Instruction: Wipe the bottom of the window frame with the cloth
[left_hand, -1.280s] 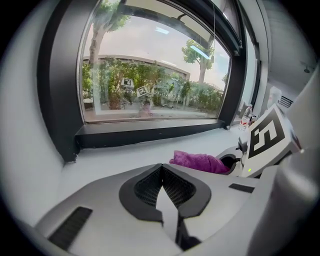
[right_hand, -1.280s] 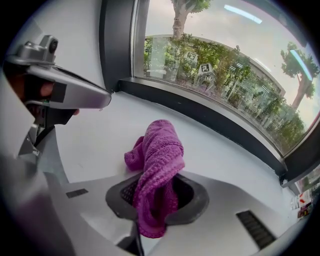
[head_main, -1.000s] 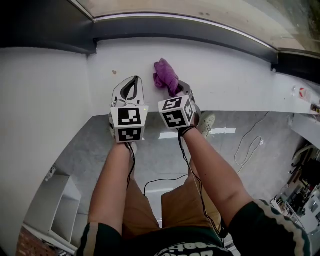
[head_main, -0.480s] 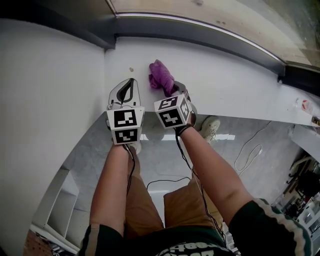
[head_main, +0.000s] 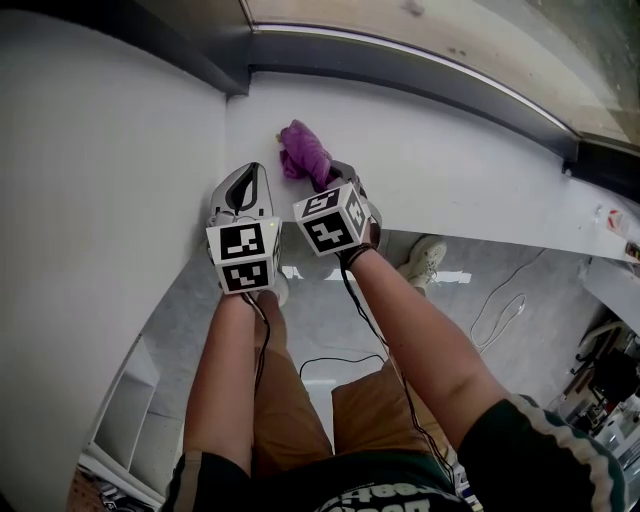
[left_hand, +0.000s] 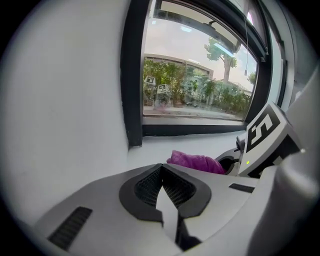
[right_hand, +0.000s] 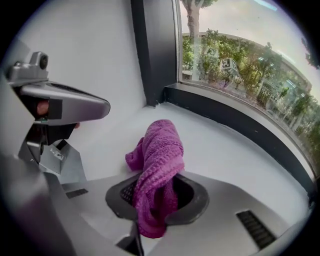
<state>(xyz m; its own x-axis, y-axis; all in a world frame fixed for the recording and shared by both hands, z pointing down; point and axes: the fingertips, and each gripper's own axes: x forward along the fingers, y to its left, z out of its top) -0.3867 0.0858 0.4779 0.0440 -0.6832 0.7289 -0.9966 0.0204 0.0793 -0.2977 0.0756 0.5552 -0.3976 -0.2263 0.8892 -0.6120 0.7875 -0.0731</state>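
1. The right gripper (head_main: 338, 175) is clamped on the purple cloth (right_hand: 157, 165). A bunched fold is pinched between its jaws, and the free end stands forward of them.
2. The cloth's free end lies on the white sill (head_main: 470, 175) near the sill's left end. This is just short of the corner where the side wall (head_main: 100, 150) meets the dark window frame (right_hand: 235, 120).
3. The cloth appears to rest on the sill itself, clear of the frame's bottom rail. A strip of bare sill shows between the two in the right gripper view.
4. The left gripper (left_hand: 161, 172) has its jaws together on nothing. It hangs just beside the right one, on the wall side, and takes no part in the grip.
5. Judged from this, the step in hand is carrying the cloth to the left end of the frame. Wiping contact with the rail does not look made yet.
6. The next move probably calls for pushing the cloth forward until it presses on the rail at the sill's back edge. The right gripper would then drag it along the rail toward the right end with the grip kept firm.
7. The wall on the left leaves little room, so the left gripper may need to stay back.
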